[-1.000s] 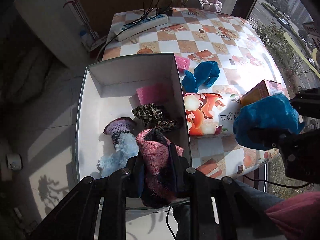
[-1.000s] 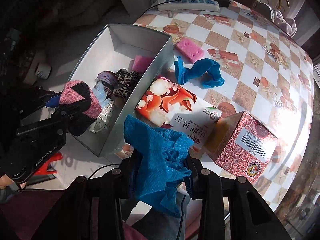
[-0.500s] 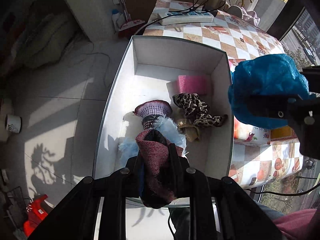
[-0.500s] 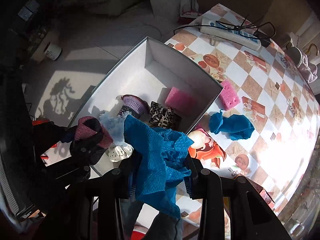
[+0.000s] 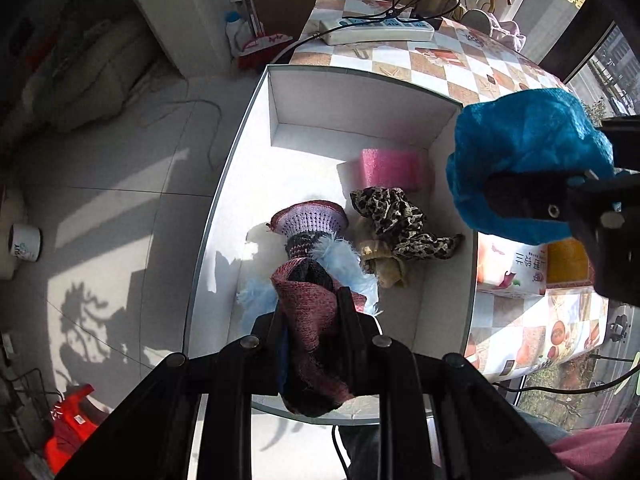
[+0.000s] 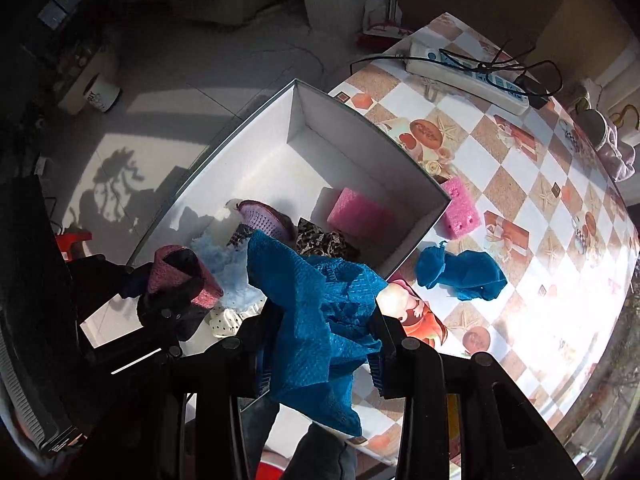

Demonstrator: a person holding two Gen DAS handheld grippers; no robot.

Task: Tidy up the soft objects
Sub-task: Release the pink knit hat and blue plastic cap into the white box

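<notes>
Pink-and-dark knitted fabric (image 5: 310, 312) is clamped between the narrow jaws of the left gripper (image 5: 310, 320) and is held above the near end of the white box (image 5: 352, 108), over a pale blue fluffy piece (image 5: 344, 258) lying inside. Blue textured cloth (image 6: 320, 312) is gripped by the right gripper (image 6: 320, 340) over the box's near right side, while a pink sponge (image 5: 390, 168), a leopard-print piece (image 5: 400, 220) and a purple knitted item (image 5: 308, 218) are seen on the box floor. A 2nd pink sponge (image 6: 460, 210) and another blue cloth (image 6: 460, 272) are left on the checkered tablecloth (image 6: 540, 200) beside the box, with a power strip (image 6: 468, 76) at the table's far end.
</notes>
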